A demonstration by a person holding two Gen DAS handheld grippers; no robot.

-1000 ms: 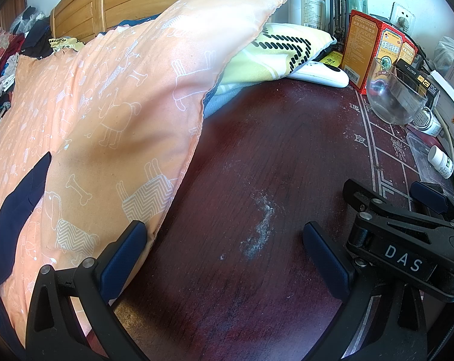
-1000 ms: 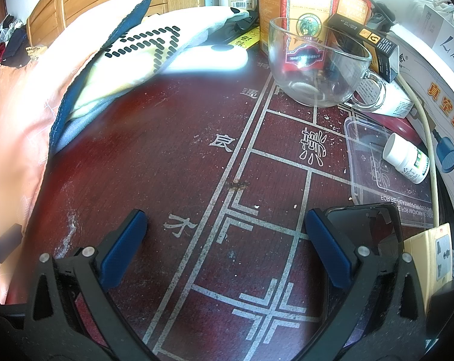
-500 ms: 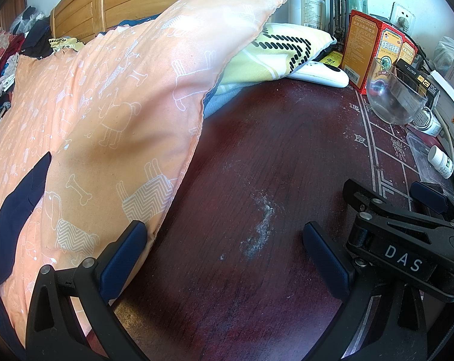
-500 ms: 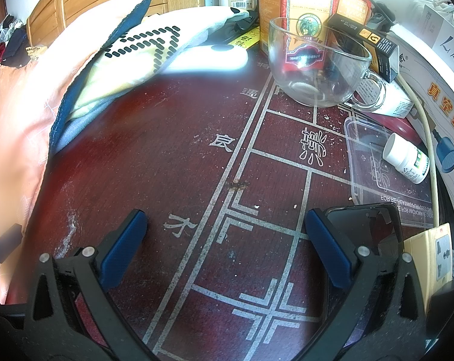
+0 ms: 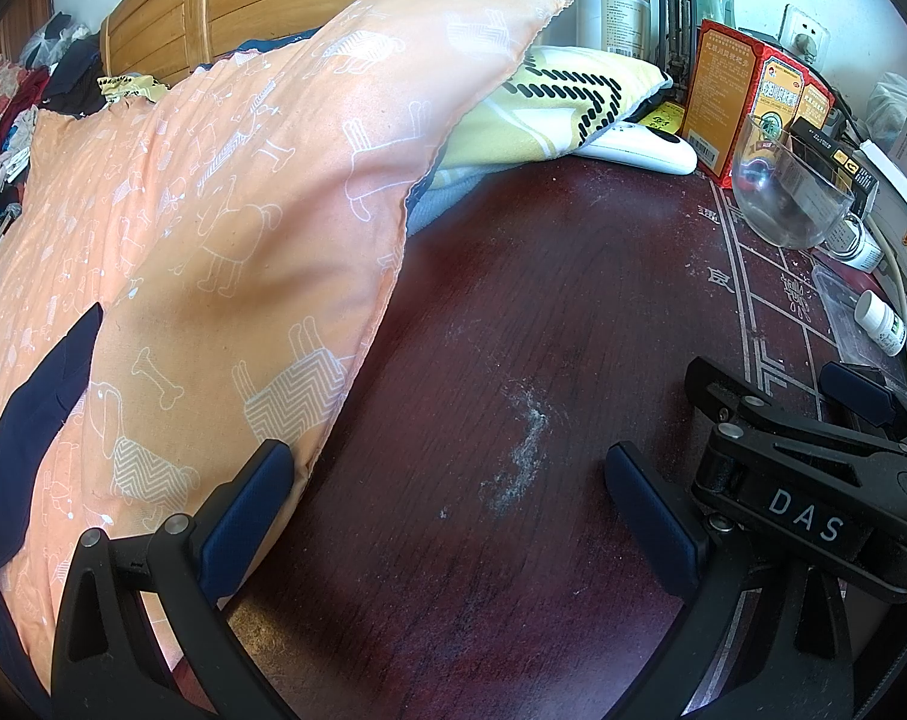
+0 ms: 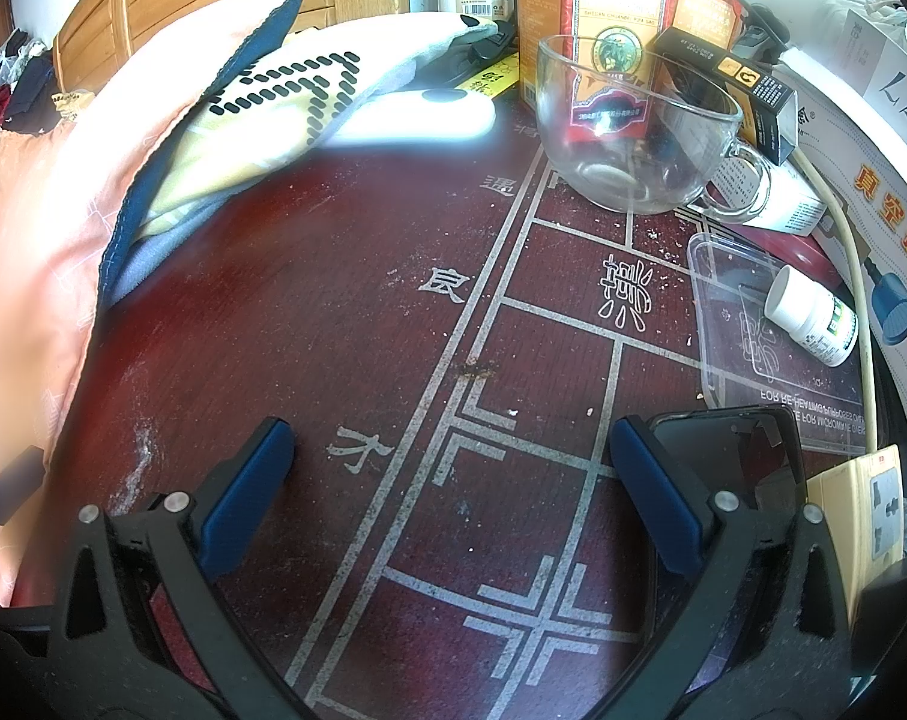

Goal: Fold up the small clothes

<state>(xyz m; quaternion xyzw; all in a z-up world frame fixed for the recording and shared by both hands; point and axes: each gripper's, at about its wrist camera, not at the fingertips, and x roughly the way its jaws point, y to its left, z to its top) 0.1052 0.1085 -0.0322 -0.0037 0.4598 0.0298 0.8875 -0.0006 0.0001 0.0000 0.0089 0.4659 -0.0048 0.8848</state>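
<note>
My left gripper [image 5: 447, 480] is open low over the dark red table [image 5: 513, 312], with nothing between its blue pads. Its left pad touches the edge of an orange dog-print pillow [image 5: 225, 228]. A yellow and white cloth with black dashes [image 5: 549, 102] lies under the pillow's far corner, and a navy cloth [image 5: 39, 408] lies on the pillow at the left. My right gripper [image 6: 453, 450] is also open and empty, over white lines printed on the table [image 6: 345, 276]. The same yellow cloth [image 6: 273, 120] shows at its upper left.
A glass cup [image 6: 633, 126], red boxes [image 6: 609, 6], a white pill bottle [image 6: 813, 318], a clear plastic lid [image 6: 747, 324], a phone [image 6: 735, 456] and a white remote [image 6: 417, 120] crowd the table's right and back. Clothes [image 5: 9, 114] pile up far left. A DAS-marked frame [image 5: 807, 516] stands right.
</note>
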